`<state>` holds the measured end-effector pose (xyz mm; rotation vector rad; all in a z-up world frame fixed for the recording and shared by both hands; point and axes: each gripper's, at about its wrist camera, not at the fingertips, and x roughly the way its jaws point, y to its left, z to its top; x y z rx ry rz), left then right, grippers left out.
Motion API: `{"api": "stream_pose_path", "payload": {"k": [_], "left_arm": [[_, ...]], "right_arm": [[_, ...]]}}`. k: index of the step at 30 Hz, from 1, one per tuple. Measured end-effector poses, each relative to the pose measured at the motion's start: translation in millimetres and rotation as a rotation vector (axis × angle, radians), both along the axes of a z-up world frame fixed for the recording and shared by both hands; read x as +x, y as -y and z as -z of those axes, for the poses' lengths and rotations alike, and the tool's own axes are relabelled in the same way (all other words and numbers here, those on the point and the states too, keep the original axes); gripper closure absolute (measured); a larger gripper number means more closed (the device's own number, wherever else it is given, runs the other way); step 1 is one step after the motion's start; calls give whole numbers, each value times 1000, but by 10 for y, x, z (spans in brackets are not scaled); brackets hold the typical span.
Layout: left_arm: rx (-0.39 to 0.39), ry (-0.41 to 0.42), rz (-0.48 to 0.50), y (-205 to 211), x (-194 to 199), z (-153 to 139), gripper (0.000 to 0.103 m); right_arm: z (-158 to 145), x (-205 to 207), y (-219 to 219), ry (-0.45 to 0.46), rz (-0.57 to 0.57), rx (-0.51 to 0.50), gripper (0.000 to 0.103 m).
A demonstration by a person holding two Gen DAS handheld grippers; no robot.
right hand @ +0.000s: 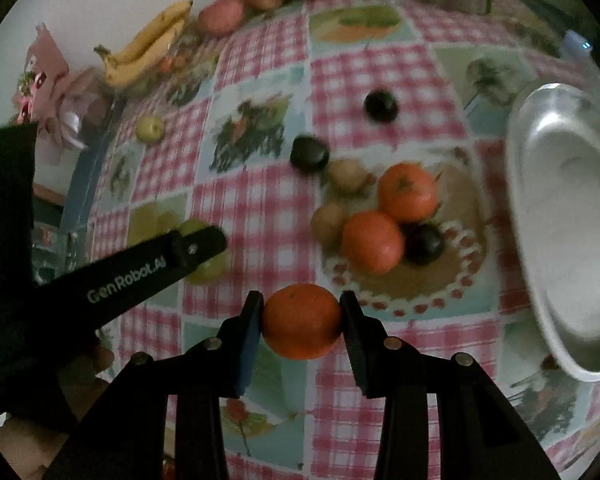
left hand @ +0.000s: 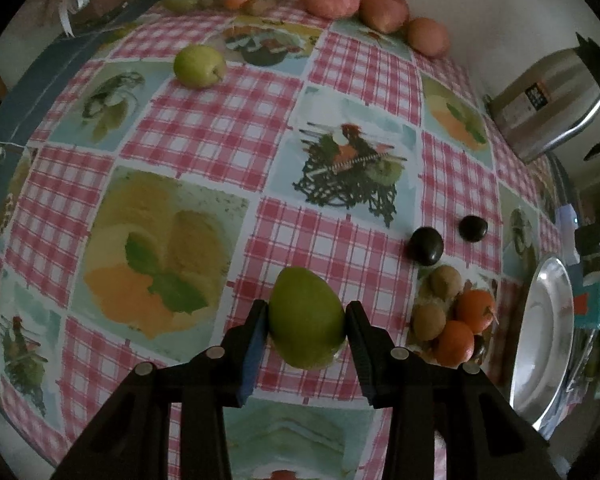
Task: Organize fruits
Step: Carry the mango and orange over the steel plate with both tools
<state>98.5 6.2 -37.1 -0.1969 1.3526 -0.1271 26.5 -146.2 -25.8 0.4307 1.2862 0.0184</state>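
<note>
My left gripper (left hand: 306, 316) is shut on a green pear (left hand: 306, 316) held above the checked tablecloth; it also shows in the right wrist view (right hand: 202, 250). My right gripper (right hand: 302, 322) is shut on an orange tangerine (right hand: 302, 322). A woven mat (right hand: 412, 276) holds two tangerines (right hand: 408, 192), kiwis (right hand: 330, 220) and a dark fruit (right hand: 424, 244); that pile shows in the left wrist view (left hand: 458, 320). Two dark avocados (left hand: 426, 246) lie beside it. A green apple (left hand: 199, 66) lies far left.
A silver metal plate (right hand: 572, 220) stands at the right, seen also in the left wrist view (left hand: 544, 340). Bananas (right hand: 148, 50) on a glass bowl and three pink-red fruits (left hand: 376, 10) line the far wall. A steel kettle (left hand: 548, 100) stands far right.
</note>
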Motion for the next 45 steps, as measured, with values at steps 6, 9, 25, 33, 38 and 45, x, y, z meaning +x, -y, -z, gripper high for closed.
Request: {"api": "stream_pose_path", "payload": {"k": [6,9,25,33,38,45], "left_arm": [[-3,34,0,6,-13,-113,61],[-6,48,0,17,-31,-162,61],[7,118,59,346,-95,-399,61],[6,107,168,791,-162,-444,61],[-4,125,278,1211,-219,-519,61],[-23,151,398,1739,-330,-522,61]], "right_arm": [[-292,-42,180,77,80,-107,62],[-397,-15,280,90,117,-130,62],[-516,178,907,93,270,-182,62],[-444,-2,1353,57,365,-229,62],[-439,-168,1667,40,447,-249,62],[-447,-371,1988,20,542,-284,62]]}}
